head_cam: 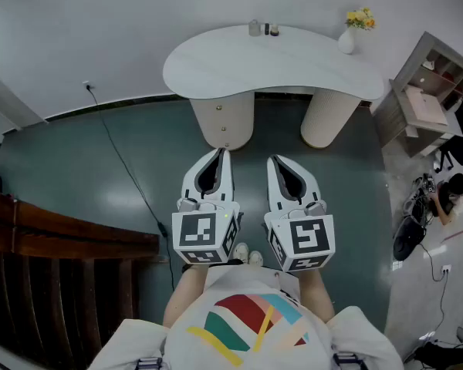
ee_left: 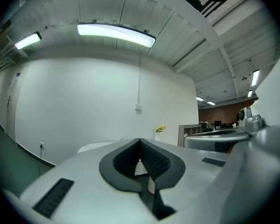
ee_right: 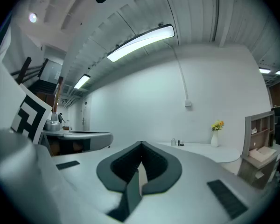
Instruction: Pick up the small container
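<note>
Far ahead stands a white curved table (head_cam: 293, 64), and several small containers (head_cam: 254, 28) sit in a cluster at its back edge. In the right gripper view they show as tiny bottles (ee_right: 173, 143) on the tabletop (ee_right: 210, 150). A white vase of yellow flowers (head_cam: 347, 37) stands to their right. My left gripper (head_cam: 221, 153) and right gripper (head_cam: 272, 160) hang side by side over the floor, close to my body, well short of the table. Both are shut with nothing between the jaws, as each gripper's own view confirms: left gripper (ee_left: 140, 140), right gripper (ee_right: 141, 143).
The table rests on two round pedestals (head_cam: 225, 122). A shelf unit (head_cam: 428, 91) stands at the right, and a person sits at the far right edge (head_cam: 451, 195). A dark wooden railing (head_cam: 62, 237) is at the left. A cable (head_cam: 123, 160) runs across the floor.
</note>
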`<state>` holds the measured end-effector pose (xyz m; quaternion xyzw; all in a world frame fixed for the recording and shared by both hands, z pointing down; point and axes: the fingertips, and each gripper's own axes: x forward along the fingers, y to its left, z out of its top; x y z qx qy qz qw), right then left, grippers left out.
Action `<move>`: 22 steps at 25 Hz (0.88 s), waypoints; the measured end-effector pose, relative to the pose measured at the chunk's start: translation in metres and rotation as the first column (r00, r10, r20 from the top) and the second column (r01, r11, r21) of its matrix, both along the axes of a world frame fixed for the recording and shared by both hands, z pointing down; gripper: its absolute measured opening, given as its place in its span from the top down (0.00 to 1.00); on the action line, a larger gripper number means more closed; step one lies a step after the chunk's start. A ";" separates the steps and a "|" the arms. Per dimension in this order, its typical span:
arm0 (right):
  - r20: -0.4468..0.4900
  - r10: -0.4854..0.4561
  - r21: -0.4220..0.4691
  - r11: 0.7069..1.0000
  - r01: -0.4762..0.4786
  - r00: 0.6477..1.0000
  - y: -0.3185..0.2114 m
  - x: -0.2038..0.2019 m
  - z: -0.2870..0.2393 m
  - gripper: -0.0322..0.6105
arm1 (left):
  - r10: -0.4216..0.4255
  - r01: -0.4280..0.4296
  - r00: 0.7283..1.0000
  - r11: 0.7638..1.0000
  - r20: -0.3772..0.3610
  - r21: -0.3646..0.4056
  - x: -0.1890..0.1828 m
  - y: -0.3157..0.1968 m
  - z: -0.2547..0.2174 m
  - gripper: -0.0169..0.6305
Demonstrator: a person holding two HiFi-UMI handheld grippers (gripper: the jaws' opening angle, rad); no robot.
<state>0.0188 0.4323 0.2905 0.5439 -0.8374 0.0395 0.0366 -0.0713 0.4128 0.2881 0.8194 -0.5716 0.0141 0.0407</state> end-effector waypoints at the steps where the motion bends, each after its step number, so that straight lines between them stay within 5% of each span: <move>1: 0.003 0.000 -0.001 1.000 0.000 1.000 -0.001 -0.001 0.001 0.93 | -0.004 0.004 1.000 1.000 -0.002 -0.002 -0.003 -0.001 0.001 0.95; 22: 0.028 0.017 0.004 1.000 -0.017 0.999 -0.051 -0.014 0.008 0.93 | 0.007 -0.005 0.999 0.998 -0.031 0.069 -0.037 -0.052 -0.008 0.95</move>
